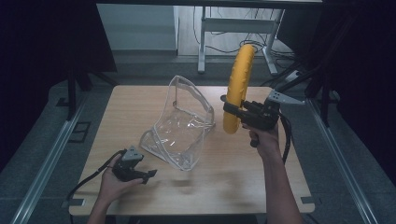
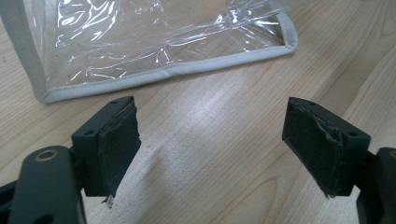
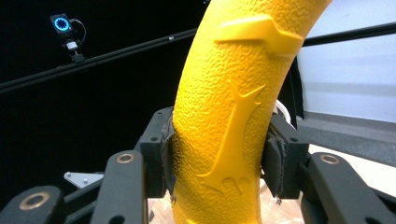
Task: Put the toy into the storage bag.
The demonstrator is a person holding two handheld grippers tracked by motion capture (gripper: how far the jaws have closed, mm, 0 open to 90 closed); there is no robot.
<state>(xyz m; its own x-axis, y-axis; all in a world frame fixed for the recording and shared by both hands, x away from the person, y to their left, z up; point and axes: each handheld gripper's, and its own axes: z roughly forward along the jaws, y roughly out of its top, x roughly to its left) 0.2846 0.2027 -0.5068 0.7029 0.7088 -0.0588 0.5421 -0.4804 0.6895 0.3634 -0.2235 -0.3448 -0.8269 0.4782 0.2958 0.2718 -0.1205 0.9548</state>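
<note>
A long yellow banana-shaped toy (image 1: 238, 88) stands nearly upright above the table's right side, and my right gripper (image 1: 232, 109) is shut on its lower part. In the right gripper view the textured yellow toy (image 3: 229, 116) is pinched between both pads. A clear plastic pouch with pale grey edging (image 1: 180, 123) stands open in the middle of the table. My left gripper (image 1: 152, 174) rests low near the front left, open, its jaws pointing toward the pouch. The left gripper view shows its pads (image 2: 119, 147) wide apart over bare wood, the clear pouch (image 2: 154, 42) just beyond.
The wooden table (image 1: 233, 186) has bare room at the front and far left. Beyond its far edge stand a white desk frame (image 1: 233, 28) and cables on the floor. Dark curtains flank both sides.
</note>
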